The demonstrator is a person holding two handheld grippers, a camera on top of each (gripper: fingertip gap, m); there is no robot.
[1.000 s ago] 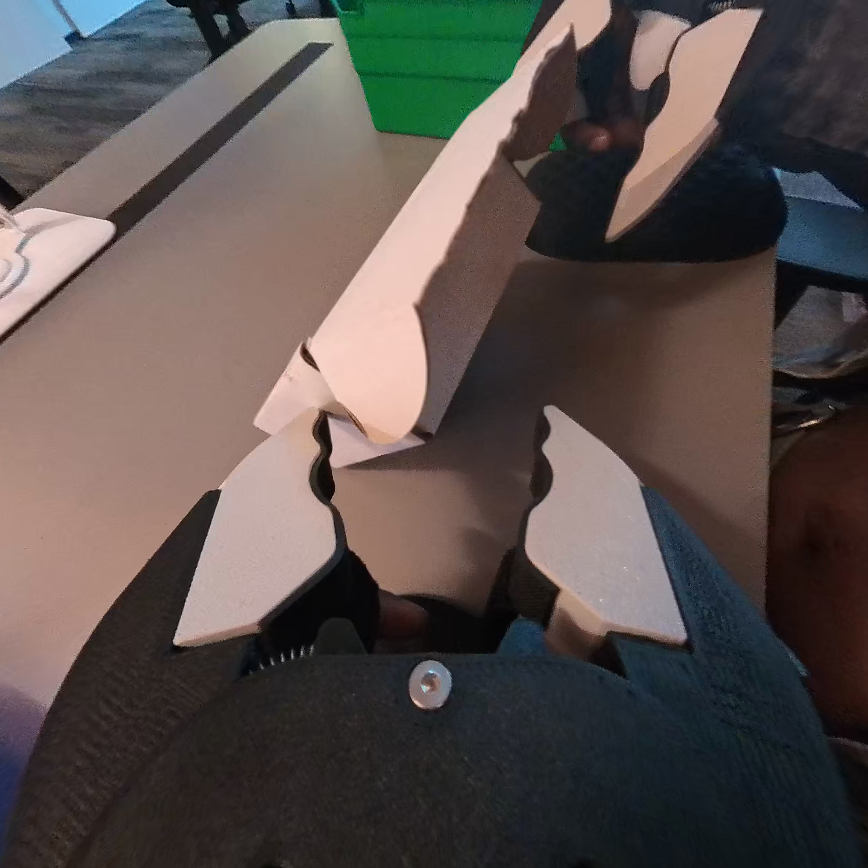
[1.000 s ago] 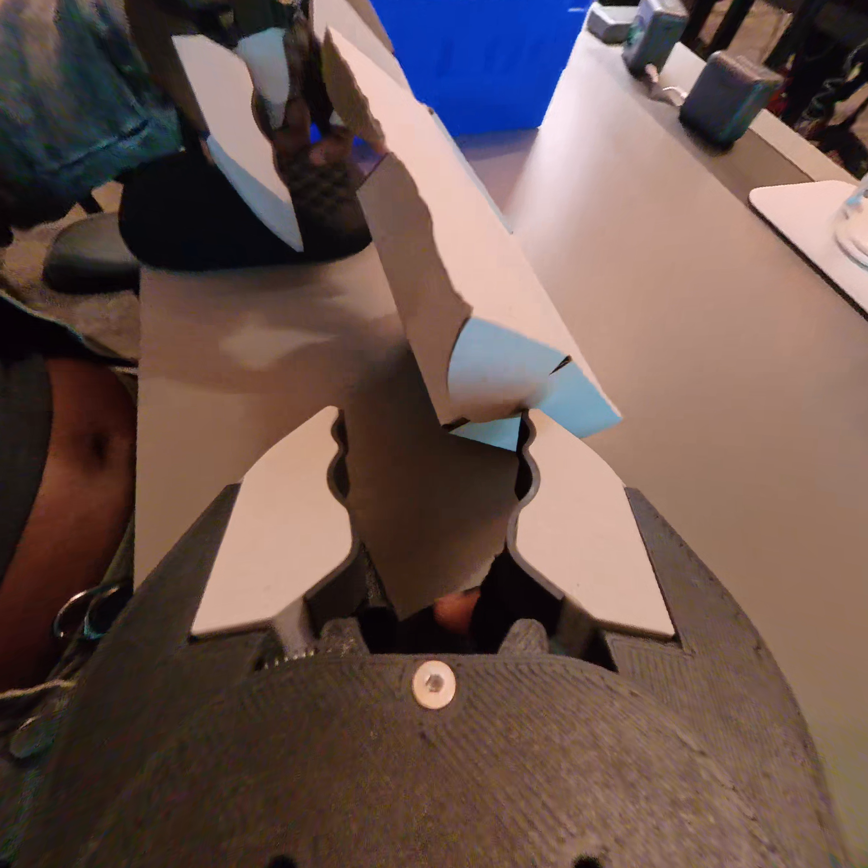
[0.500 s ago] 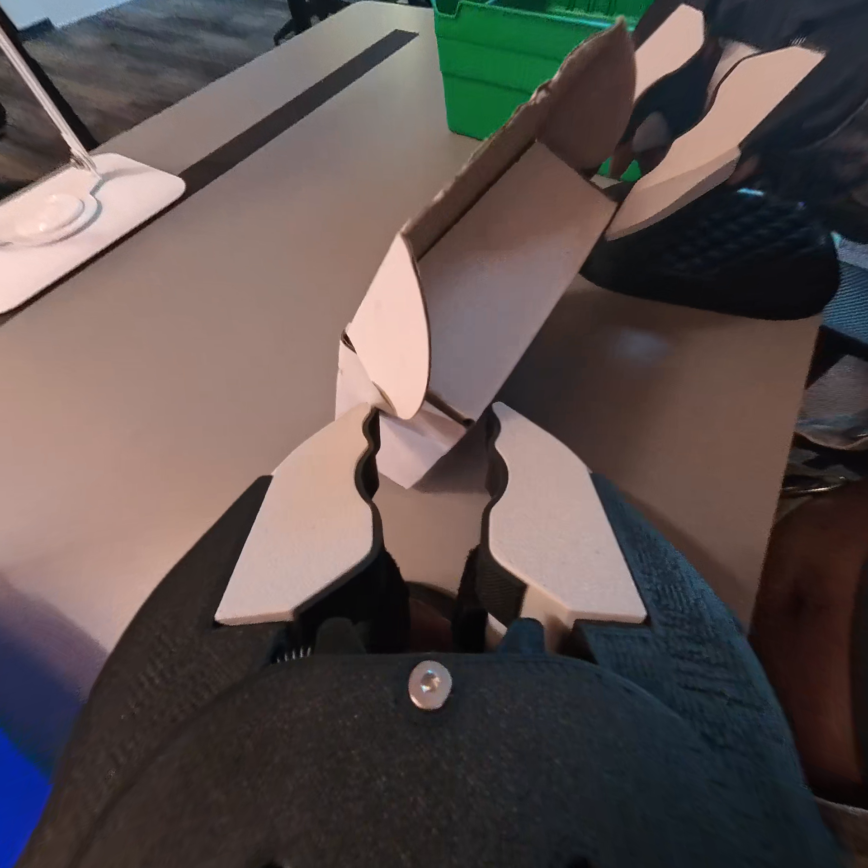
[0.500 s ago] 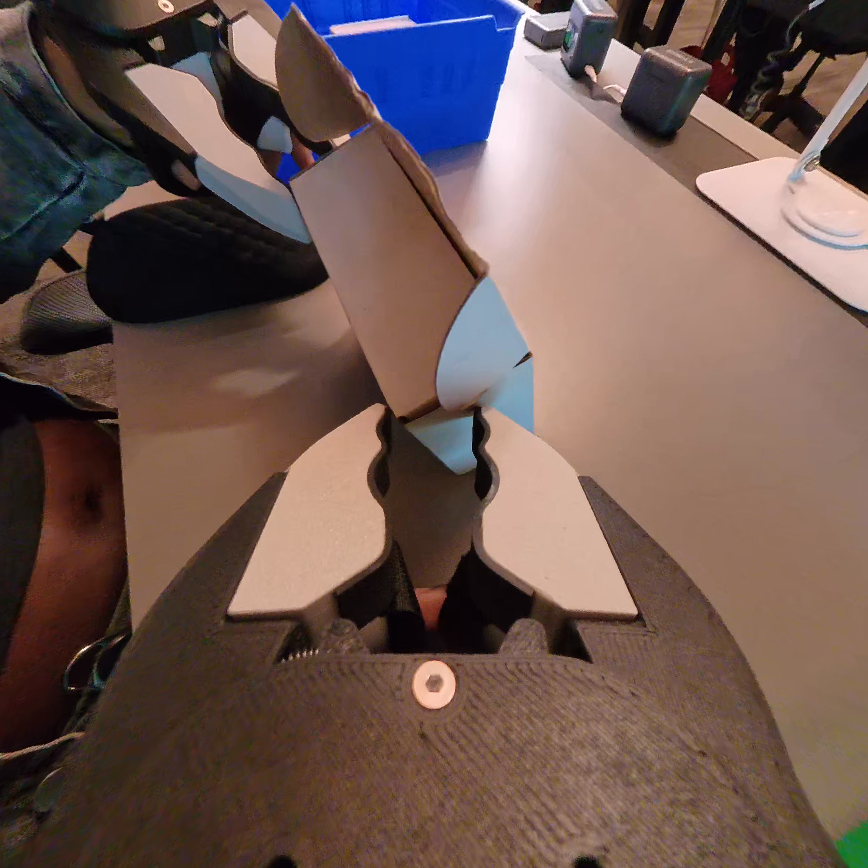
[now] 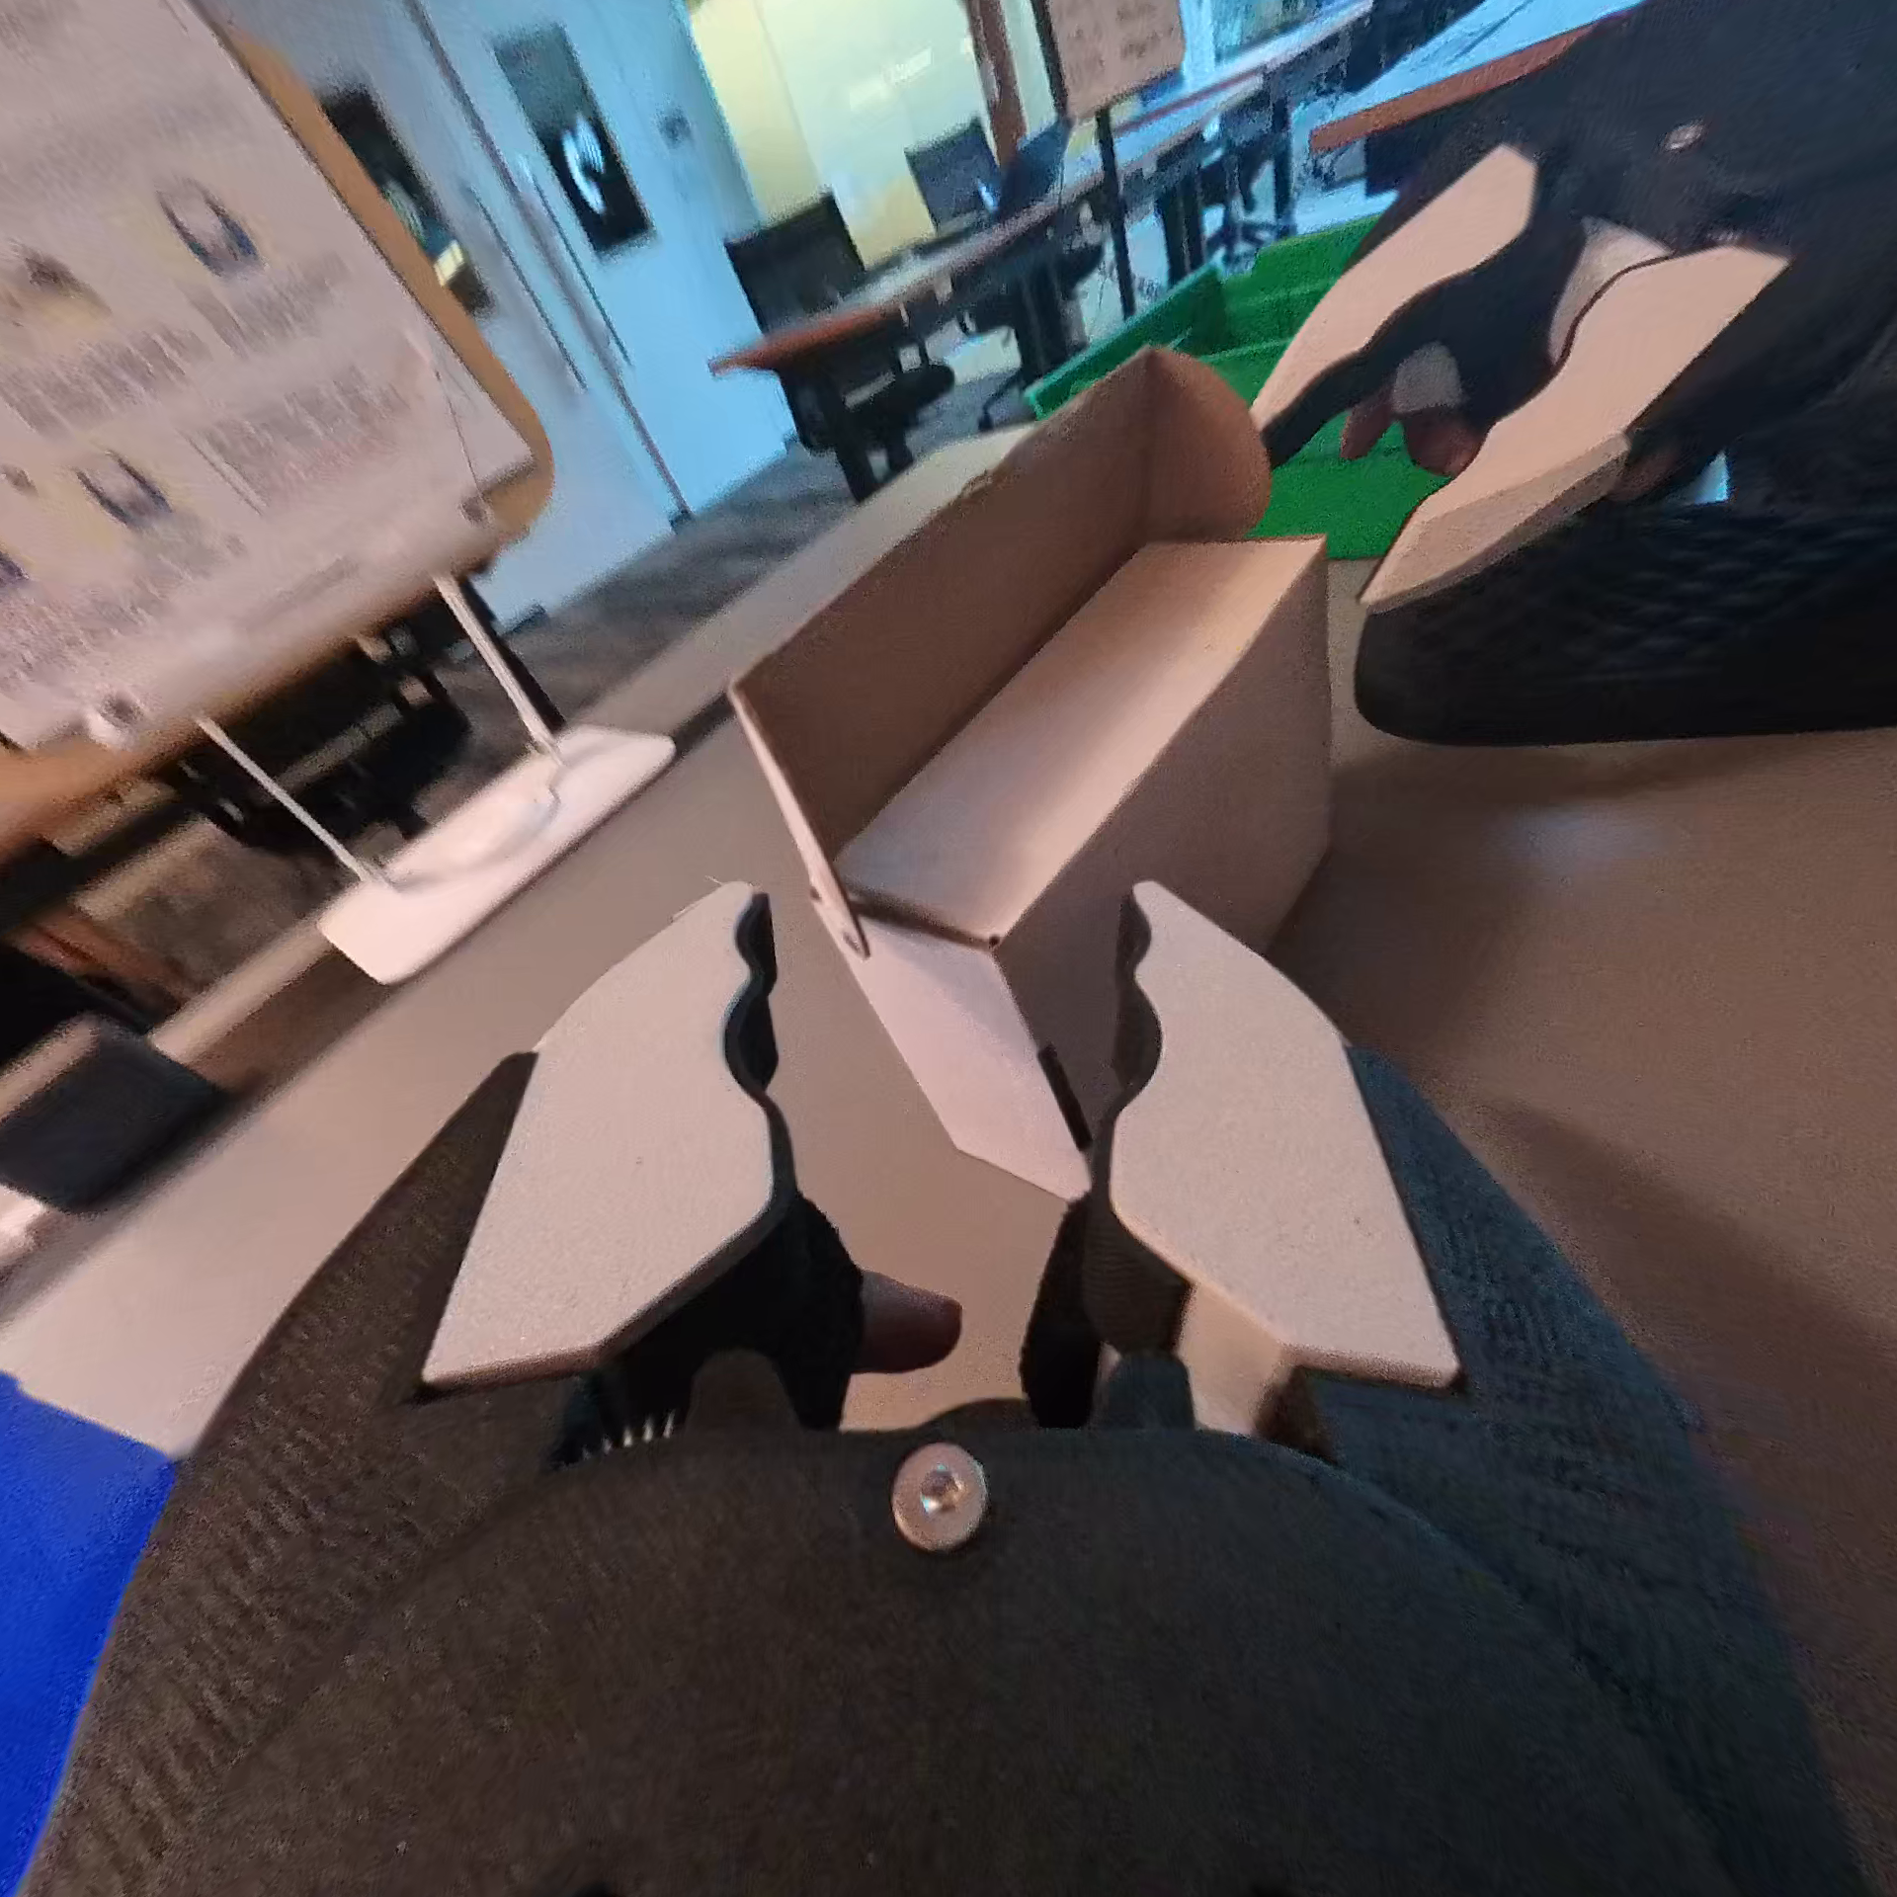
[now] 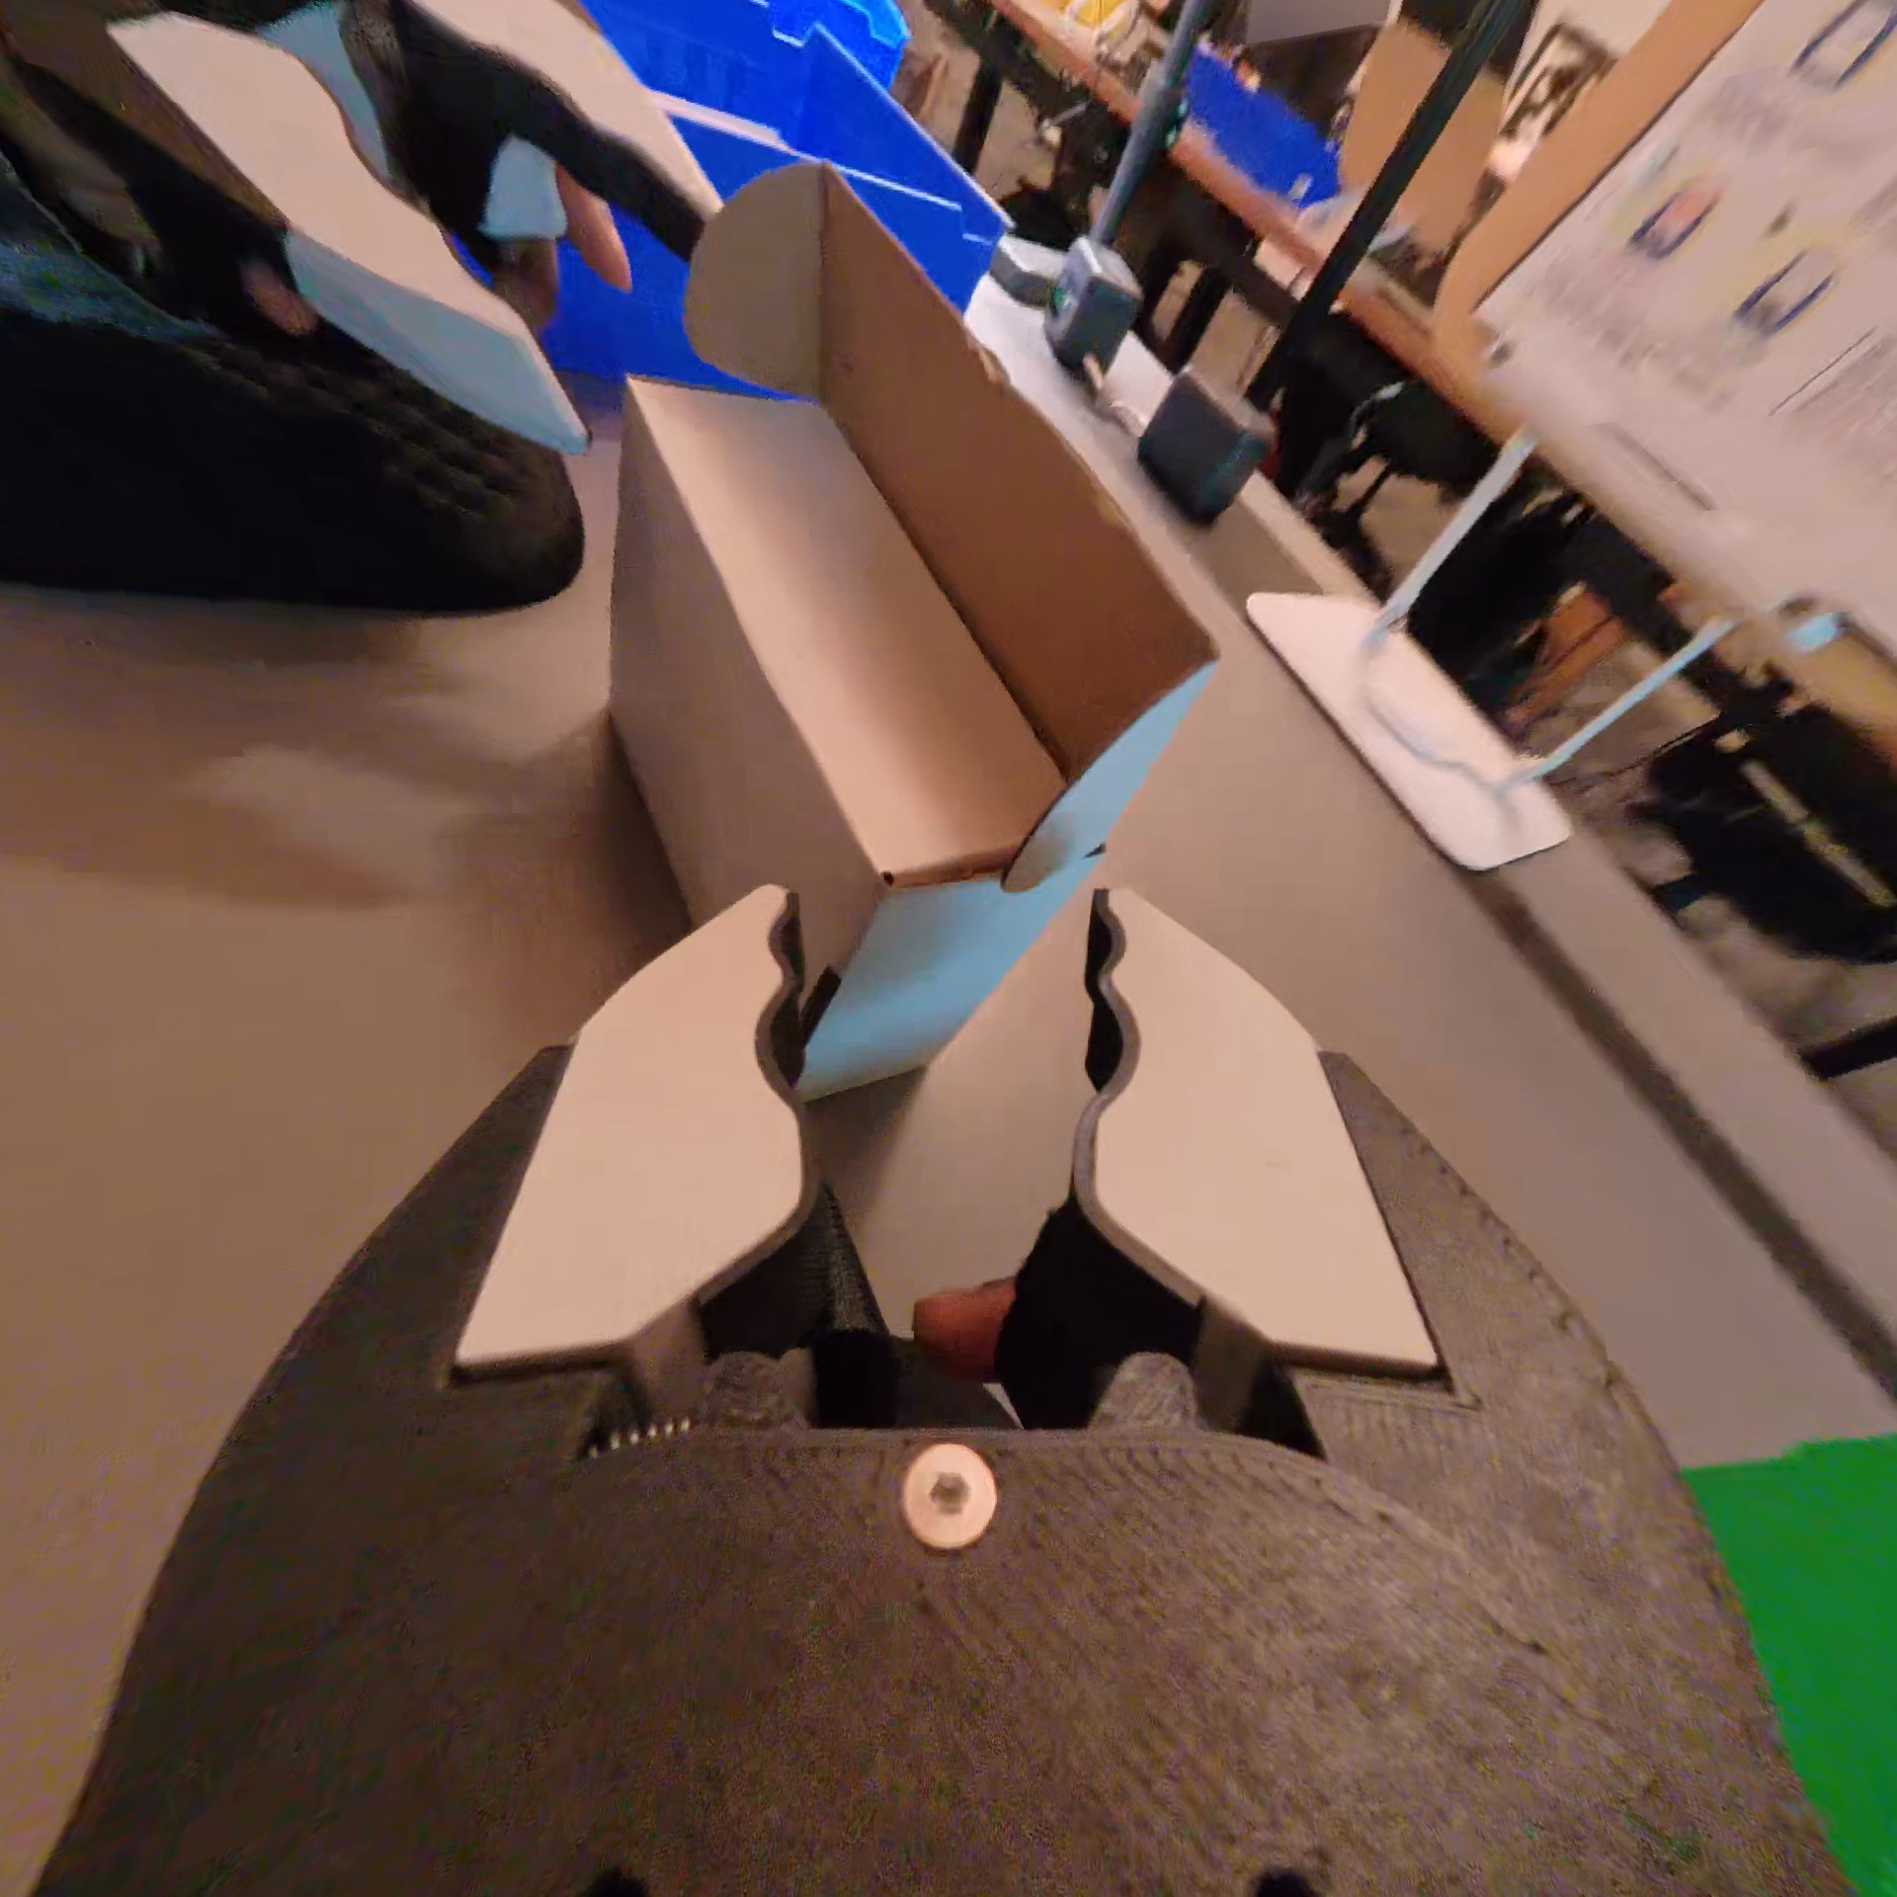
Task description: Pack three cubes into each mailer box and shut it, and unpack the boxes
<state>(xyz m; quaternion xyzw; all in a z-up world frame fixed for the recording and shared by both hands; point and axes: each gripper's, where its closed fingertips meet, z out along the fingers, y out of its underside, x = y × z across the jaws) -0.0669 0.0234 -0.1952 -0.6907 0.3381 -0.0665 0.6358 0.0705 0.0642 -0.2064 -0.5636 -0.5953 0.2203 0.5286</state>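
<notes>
The box (image 5: 1109,739) (image 6: 811,636) lies on the worktop (image 5: 1591,1027) between both grippers' parted jaws, lid up, its inside hidden, end flaps reaching between each pair.

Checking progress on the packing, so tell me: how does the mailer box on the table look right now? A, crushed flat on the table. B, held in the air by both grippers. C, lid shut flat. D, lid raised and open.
D: the mailer box sits on the table with its brown lid standing up, both grippers open.
</notes>
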